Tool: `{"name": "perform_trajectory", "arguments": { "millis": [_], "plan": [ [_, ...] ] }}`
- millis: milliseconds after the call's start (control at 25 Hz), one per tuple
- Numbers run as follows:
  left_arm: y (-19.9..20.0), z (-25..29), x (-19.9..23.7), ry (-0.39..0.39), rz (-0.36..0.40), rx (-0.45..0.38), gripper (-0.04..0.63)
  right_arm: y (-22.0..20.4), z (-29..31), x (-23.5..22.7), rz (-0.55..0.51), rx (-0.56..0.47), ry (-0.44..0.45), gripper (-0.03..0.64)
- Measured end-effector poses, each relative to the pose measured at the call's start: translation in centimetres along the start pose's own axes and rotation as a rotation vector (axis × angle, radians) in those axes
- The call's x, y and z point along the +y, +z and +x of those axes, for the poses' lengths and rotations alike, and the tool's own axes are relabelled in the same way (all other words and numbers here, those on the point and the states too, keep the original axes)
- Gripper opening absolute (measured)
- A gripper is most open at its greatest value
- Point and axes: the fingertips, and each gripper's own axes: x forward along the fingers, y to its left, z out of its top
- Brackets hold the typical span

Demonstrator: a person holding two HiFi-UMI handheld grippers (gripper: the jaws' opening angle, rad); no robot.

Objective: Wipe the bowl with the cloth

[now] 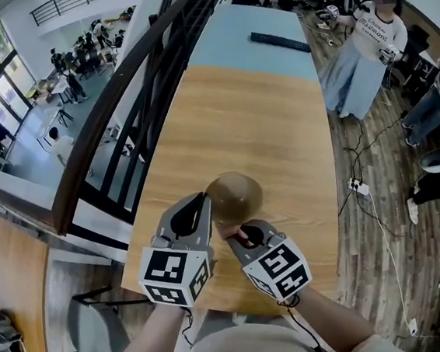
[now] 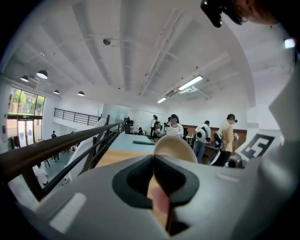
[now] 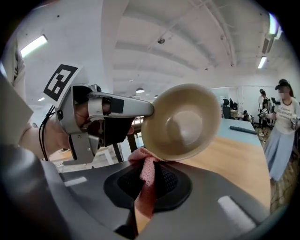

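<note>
Right gripper view: the left gripper clamps its fingers on the bowl rim, holding it tipped above the counter. Just below the bowl, the right gripper fingers pinch the cloth against its edge, presumably to wipe.

Bowl: is being held by its rim in the closed jaws of the left gripper, above the near end of the table, tipped on its side.
Cloth: is being pinched between the jaws of the right gripper, touching the bowl's lower edge.
Grippers: are being held side by side, the right one just before the bowl.
Railing: is being seen along the table's left side.
Bar: is lying on the table's far end, well behind the bowl.
Person: is standing right of that far end.
</note>
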Motion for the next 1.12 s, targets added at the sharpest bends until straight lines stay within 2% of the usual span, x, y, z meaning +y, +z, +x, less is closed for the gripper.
{"name": "perform_trajectory", "arguments": {
  "millis": [200,440,680,1000,1120],
  "plan": [
    [-0.1,0.3,-0.7,-0.030,-0.062,-0.007,0.006,1.0,1.3,1.5,0.073,-0.046,0.035,0.018],
    [-0.7,-0.1,0.2,-0.008,-0.026,0.026,0.006,0.2,0.6,0.3,0.099,-0.032,0.015,0.018],
    [-1.5,-0.5,1.4,0.018,0.008,0.055,0.005,-1.4,-0.2,-2.2,0.092,0.003,-0.055,0.018],
    [-2.3,-0.7,1.8,0.026,0.054,0.093,0.005,-1.1,-1.7,-5.1,0.086,-0.003,-0.112,0.018],
    [-2.6,-0.8,1.6,0.018,0.099,0.117,0.005,-1.1,-2.1,-5.5,0.088,0.000,-0.116,0.018]
  ]
}}
